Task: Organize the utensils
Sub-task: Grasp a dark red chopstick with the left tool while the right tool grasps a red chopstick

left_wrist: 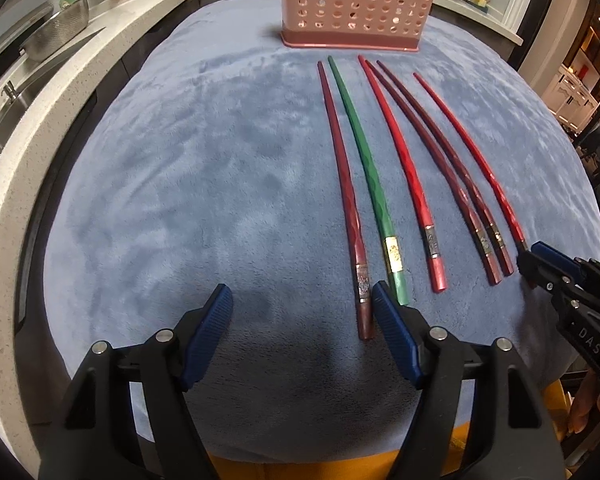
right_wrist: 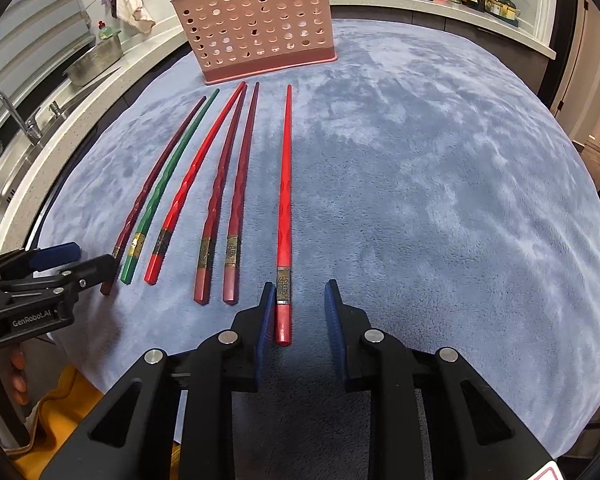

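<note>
nearest me, my left gripper point(left_wrist: 302, 312) has its jaws wide apart over the blue cloth point(left_wrist: 220, 184), its right pad just beside the butt of the dark red chopstick point(left_wrist: 346, 208), nothing pressed. my right gripper point(right_wrist: 298, 312) has its jaws apart and straddles the thick end of the bright red chopstick point(right_wrist: 285, 200); the left pad sits just beside it, the right one apart. farther out lie the green chopstick point(left_wrist: 368, 172) and three more side by side, tips toward the pink perforated holder point(right_wrist: 256, 28) standing at the cloth's far edge.
</note>
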{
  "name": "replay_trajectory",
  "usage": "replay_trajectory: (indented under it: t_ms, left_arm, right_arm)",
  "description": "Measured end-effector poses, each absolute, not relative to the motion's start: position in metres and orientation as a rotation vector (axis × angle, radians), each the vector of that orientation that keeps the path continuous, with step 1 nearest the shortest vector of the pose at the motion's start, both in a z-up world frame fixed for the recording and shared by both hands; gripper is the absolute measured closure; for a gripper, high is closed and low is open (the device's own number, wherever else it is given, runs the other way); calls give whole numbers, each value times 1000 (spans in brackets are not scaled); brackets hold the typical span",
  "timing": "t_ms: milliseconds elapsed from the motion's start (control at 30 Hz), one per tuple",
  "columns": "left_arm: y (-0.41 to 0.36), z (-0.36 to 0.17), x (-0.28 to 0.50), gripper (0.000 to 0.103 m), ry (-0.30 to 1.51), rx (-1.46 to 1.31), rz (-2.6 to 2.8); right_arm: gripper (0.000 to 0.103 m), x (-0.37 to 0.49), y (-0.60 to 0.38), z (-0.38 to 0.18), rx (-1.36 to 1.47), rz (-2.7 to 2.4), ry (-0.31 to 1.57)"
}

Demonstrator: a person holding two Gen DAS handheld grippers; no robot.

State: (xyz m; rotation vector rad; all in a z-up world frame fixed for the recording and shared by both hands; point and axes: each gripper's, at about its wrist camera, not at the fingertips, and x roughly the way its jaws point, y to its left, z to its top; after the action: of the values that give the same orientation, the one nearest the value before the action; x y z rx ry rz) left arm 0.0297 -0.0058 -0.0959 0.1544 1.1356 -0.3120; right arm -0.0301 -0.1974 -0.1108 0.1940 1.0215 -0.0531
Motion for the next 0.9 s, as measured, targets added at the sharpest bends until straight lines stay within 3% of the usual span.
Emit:
replay_trajectory:
  t_ms: [500, 700, 767, 833, 900]
  left_arm:
    - [-13, -102, 29, 39, 1134, 185, -293]
    - [-13, -99, 29, 60, 1121, 173, -326]
    - [-12, -97, 29, 73, 1119, 161, -335]
    - [-9, -96, 30, 85, 1120, 137, -349]
    - [-7, -95, 30, 90, 1122, 122, -356]
  right_arm:
    - [80, -27, -194, -114, 167, -60, 1013]
    - [80, -27, -194, -115, 168, -61, 1010]
    - [81, -27, -194, -114, 169, -60, 1009]
    - [85, -27, -195, -114, 172, -58, 1008]
    - [92, -28, -195, -113, 172, -53, 1007]
